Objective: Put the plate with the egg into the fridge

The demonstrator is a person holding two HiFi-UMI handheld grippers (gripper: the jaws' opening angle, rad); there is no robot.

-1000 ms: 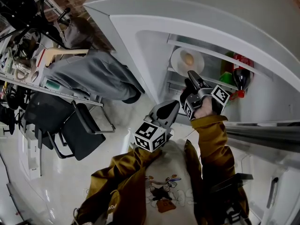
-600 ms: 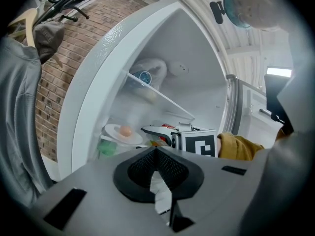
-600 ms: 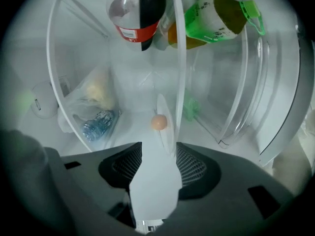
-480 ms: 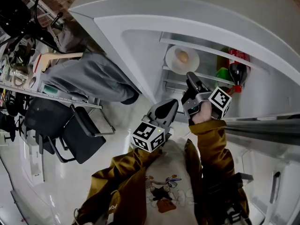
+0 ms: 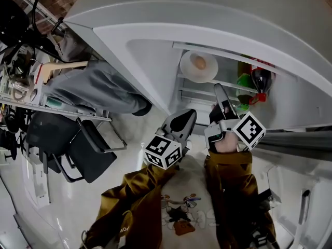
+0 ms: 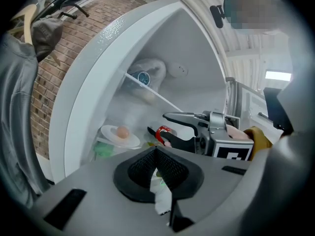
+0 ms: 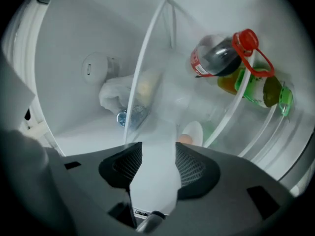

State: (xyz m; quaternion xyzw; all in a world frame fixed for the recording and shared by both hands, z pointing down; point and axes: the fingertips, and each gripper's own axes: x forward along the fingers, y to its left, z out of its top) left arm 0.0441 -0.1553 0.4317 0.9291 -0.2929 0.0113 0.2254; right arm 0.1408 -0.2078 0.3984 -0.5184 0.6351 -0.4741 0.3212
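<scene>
Right hand-held gripper [image 5: 218, 91] (jaws apart, empty) has drawn back from the plate [image 5: 189, 71].

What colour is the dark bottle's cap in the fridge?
Red; the cap shows best in the right gripper view.

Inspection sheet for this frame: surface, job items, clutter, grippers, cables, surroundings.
Surface: white fridge shelf, carries the plate.
Job's things: plate on the shelf, egg on it, neither gripped.
Clutter: dark red-capped bottle and green bottle right of the plate.
Grippers: left gripper shut, empty; right gripper open, empty, clear of the plate.
Cables: dark cables by the rack at left.
Surroundings: black chair, grey garment, brick wall.
</scene>
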